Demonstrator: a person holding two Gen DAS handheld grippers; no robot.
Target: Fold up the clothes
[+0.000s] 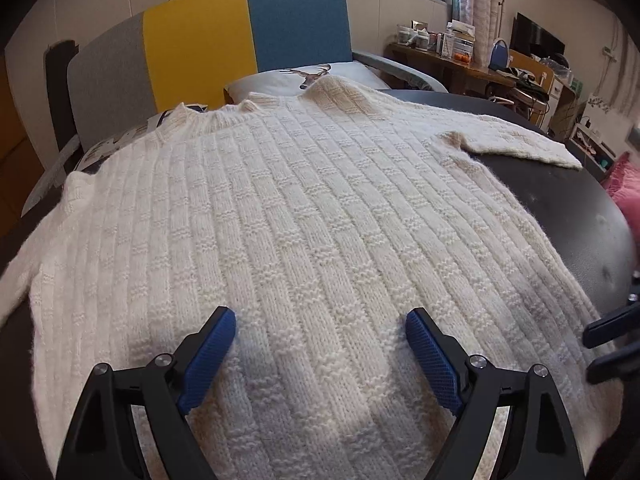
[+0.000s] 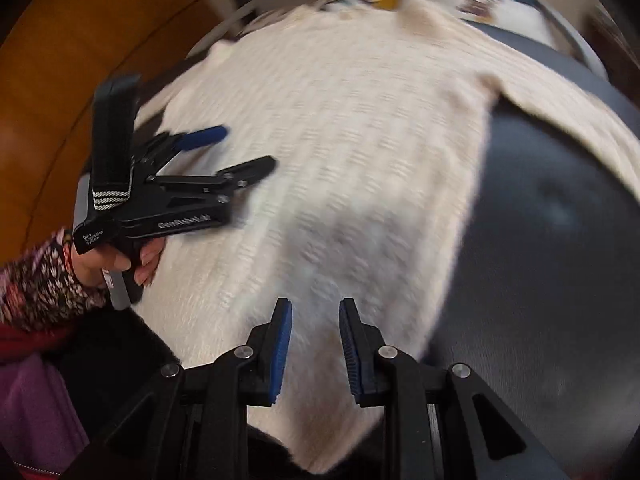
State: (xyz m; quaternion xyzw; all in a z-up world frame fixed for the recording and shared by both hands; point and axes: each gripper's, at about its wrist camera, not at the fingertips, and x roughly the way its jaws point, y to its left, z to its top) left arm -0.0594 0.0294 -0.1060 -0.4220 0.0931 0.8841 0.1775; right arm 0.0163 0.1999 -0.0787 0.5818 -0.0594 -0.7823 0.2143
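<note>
Spreading flat across a dark round table (image 1: 560,208), the cream sweater (image 1: 304,216) lies face up with its collar at the far edge and its hem nearest both tools. Ahead and to the right of the left gripper (image 1: 320,344), one sleeve (image 1: 516,140) stretches out over bare tabletop, which offers open room along that side; the other sleeve droops off the table's rim to the left. The left gripper hovers low over the lower body of the knit, its fingers spread wide with nothing between them. The right gripper (image 2: 315,344) sits near the hem, its fingers parted by a narrower gap, also empty; bare dark table lies just to its right.

The knit is thick and fuzzy, worked in vertical ribs broken by small basket-weave blocks. Blue ridged pads (image 1: 210,356) line the black fingers of each tool. Beyond the collar stands a sofa back (image 1: 200,40) in grey, yellow and blue panels, with a deer-print cushion (image 1: 304,74) just behind the neckline.

From the right wrist view, the left tool appears off to the left, held by a hand (image 2: 120,260) in a patterned sleeve (image 2: 40,280). That view is motion-blurred, so the stitch pattern smears and the collar is hard to read. The nearest hem is cut off beneath both tools, and whether either one touches the fabric cannot be told.
</note>
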